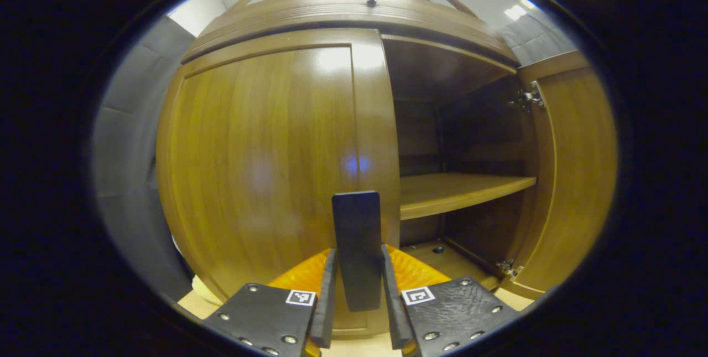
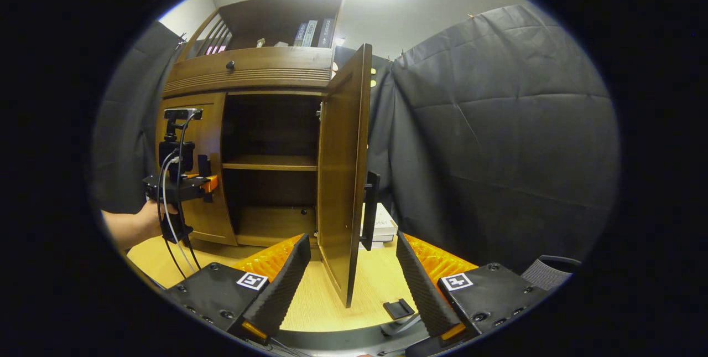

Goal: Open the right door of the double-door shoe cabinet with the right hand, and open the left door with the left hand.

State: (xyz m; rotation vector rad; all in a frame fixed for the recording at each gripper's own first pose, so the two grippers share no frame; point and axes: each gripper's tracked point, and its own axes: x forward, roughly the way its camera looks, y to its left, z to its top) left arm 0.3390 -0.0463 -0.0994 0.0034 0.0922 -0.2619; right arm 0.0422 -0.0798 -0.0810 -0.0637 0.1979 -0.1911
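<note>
Left handle gripped, right door already swung open.
The left tongs point(image 1: 358, 296) are closed on the rigid left door handle point(image 1: 357, 246); the right tongs point(image 2: 349, 277) are held wide apart, empty.

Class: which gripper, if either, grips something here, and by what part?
The left gripper is shut on the left door's handle, near its lower end. The right gripper is open, holding nothing.

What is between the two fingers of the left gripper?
The left door's handle, a dark upright bar, stands between the left gripper's fingers in the left gripper view. The left door is not yet open.
</note>
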